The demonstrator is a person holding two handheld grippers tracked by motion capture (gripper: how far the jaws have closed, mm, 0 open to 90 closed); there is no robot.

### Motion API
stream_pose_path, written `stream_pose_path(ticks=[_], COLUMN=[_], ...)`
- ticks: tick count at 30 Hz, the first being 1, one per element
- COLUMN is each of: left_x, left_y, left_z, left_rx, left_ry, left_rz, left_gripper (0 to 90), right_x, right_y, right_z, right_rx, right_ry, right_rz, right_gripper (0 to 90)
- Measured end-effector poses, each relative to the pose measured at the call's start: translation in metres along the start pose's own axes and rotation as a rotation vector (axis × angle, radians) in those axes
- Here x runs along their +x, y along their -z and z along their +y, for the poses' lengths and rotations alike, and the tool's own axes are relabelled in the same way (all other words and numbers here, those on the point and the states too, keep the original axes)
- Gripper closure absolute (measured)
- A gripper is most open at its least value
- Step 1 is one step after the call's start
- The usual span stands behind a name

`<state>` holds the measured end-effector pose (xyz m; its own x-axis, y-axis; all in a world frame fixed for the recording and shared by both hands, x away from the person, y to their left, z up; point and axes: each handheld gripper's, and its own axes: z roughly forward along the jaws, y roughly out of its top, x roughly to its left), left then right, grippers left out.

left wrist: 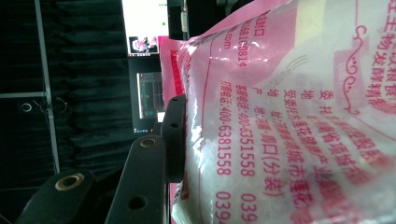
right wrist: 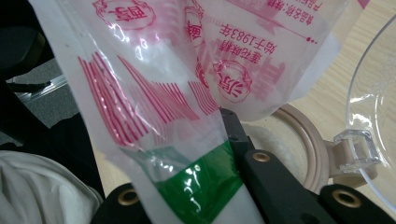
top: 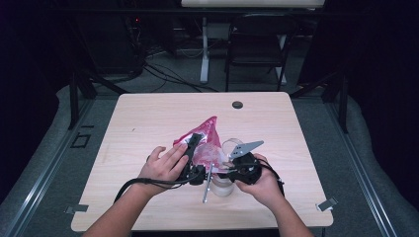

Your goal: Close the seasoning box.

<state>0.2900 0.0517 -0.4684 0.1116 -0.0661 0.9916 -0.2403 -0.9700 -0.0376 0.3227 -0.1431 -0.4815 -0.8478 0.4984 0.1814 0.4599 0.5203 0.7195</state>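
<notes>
Bag (left wrist: 289,116) hides left tongs' (left wrist: 196,140) 2nd jaw.

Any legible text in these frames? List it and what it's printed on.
"400-6381558", sideways in red on the pink-and-clear printed plastic bag, left gripper view.
"1983", inverted, on the same bag, right gripper view.
Remaining print is Chinese characters, partly blurred or cut off; not reliably readable.
High view: print too small.

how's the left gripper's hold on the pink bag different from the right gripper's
The left gripper clamps the pink bag across its bulky printed body; the right gripper pinches a thin, flat edge near a green band. The left jaws stand wider apart than the right. Both are shut on the bag.
</notes>
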Motion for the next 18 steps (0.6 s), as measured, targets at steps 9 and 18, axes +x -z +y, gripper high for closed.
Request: stream_pose_path(ticks=[9, 18], left_x=[-0.003, -0.009], left_y=[0.000, -0.001], left_z=[-0.006, -0.013], left_rx=[0.013, 0.021], left_ry=[0.021, 0.050], left_rz=[-0.018, -0.038], left_gripper=[67.0, 67.0], right_x=[0.001, 0.002], right_y=[-0.003, -0.005], right_z=[0.001, 0.003], right_rx=[0.005, 0.011], right_ry=[0.008, 0.014], right_rz=[-0.001, -0.007], right_gripper=[90.0, 90.0])
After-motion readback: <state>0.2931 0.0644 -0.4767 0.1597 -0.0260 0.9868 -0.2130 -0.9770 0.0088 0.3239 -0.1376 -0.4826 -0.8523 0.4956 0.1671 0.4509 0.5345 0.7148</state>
